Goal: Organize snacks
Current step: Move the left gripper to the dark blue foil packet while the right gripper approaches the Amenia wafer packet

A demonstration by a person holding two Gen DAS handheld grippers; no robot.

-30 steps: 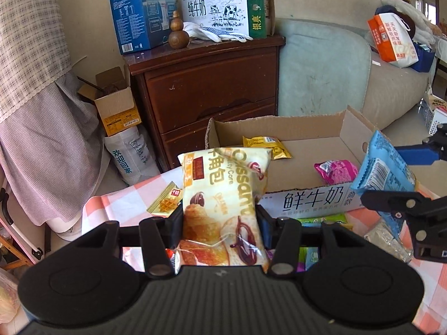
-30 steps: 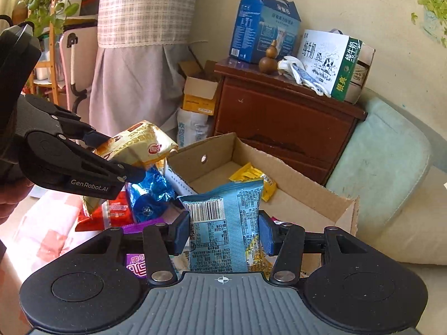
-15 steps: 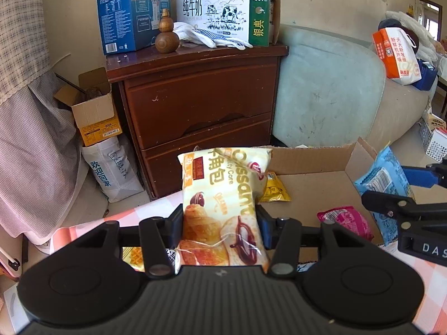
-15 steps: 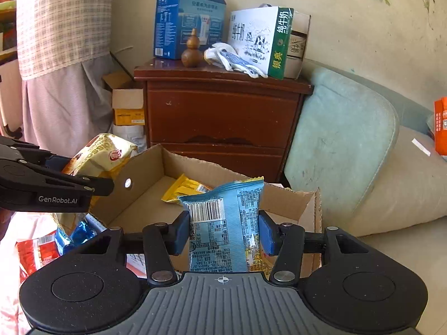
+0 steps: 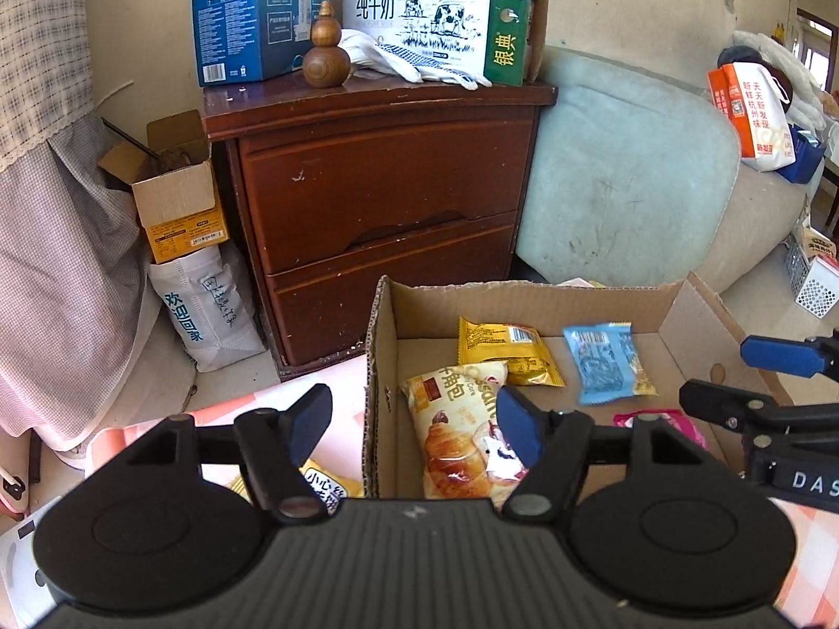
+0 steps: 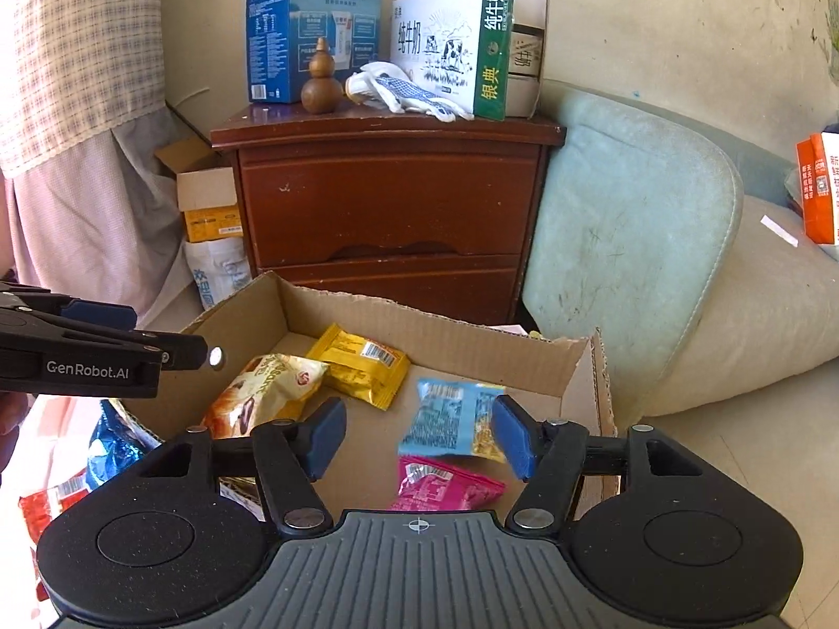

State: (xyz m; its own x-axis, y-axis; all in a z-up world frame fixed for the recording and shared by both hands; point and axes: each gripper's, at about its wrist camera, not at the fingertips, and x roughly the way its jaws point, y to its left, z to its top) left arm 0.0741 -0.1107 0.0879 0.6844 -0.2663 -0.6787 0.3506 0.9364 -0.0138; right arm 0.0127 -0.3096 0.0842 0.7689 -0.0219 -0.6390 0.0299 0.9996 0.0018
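An open cardboard box (image 5: 378, 367) (image 6: 582, 367) stands in front of both grippers. On its floor lie a croissant packet (image 5: 456, 430) (image 6: 262, 393), a yellow packet (image 5: 506, 348) (image 6: 362, 364), a blue packet (image 5: 608, 364) (image 6: 451, 424) and a pink packet (image 5: 660, 422) (image 6: 445, 487). My left gripper (image 5: 414, 427) (image 6: 173, 335) hangs over the box's left wall, its jaws opening and free of the croissant packet below. My right gripper (image 6: 419, 435) (image 5: 750, 380) hangs above the blue packet, jaws opening, pads not touching it.
A dark wooden nightstand (image 5: 377, 183) with milk cartons on top stands behind the box, with a pale green sofa cushion (image 5: 619, 183) to its right. Loose snacks lie on the checked cloth left of the box: a blue foil pack (image 6: 113, 445), a red pack (image 6: 47, 508), a yellow pack (image 5: 325, 482).
Both grippers carried their packets over the box and opened. The croissant packet left the left jaws and the blue packet left the right jaws; both now lie in the box.
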